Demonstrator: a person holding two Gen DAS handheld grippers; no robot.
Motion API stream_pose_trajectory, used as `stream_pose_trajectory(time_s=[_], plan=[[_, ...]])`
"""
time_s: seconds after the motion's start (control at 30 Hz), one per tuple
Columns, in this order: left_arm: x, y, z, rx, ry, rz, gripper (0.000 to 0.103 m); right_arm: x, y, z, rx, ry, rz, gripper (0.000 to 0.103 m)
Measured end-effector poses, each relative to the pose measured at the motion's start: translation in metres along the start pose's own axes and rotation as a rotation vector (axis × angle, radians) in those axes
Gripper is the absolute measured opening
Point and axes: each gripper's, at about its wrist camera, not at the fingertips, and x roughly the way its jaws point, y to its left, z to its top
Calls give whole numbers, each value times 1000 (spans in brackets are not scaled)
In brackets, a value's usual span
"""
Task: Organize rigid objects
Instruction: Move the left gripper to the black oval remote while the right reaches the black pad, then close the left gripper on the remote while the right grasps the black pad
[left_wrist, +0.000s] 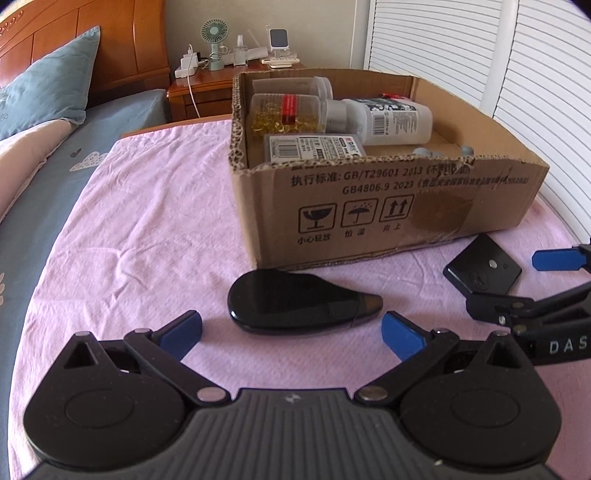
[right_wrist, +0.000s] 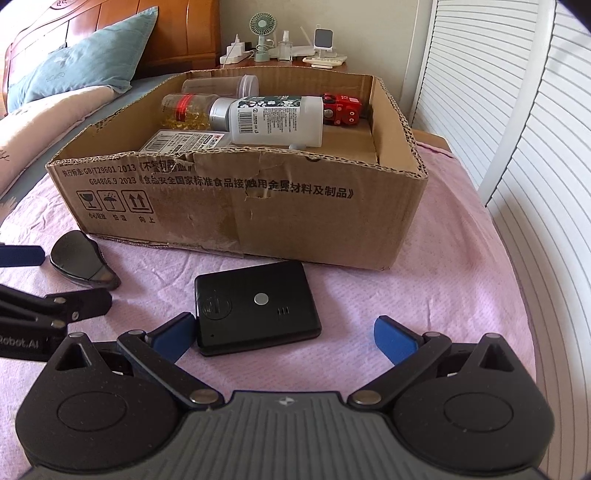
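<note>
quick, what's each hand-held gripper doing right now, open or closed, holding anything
Left hand-held gripper: open, empty, black teardrop device lying between its fingers.
Right hand-held gripper: open, empty, at the flat black box.

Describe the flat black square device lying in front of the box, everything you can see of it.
The device is a flat, matte black, plastic-looking slab with rounded corners. Its upper face carries a small silver disc near the middle, a round embossed cover to one side, and three short slots. It lies flat on the pink cloth, outside the cardboard box and apart from its front wall. The open right tool straddles its near end; one blue pad sits at its edge, contact unclear.
</note>
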Motion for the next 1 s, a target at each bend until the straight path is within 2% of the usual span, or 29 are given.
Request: stream_pose_trajectory(time_s=[0.27,0.33,0.4,0.63,0.87,1.0], plan=[[9,-5,11,22,-2,-15,102,0,-1,-1,-7,-4,5,103],[8,-5,11,38,-7,-27,99,-1,-1,-1,-9,-7,7,103],[5,-5,10,54,-22,-38,90,-1,-1,-2,-12,-12,9,103],[3,0,8,54,-16,-41,90,-1,1,-3,-27,-23,21,103],[-1,11,4,31,-12,-28,90,3,22,4,-137,-30,117,103],[-2,14,3,35,-11,-31,90,4,24,5,-155,-32,134,103]])
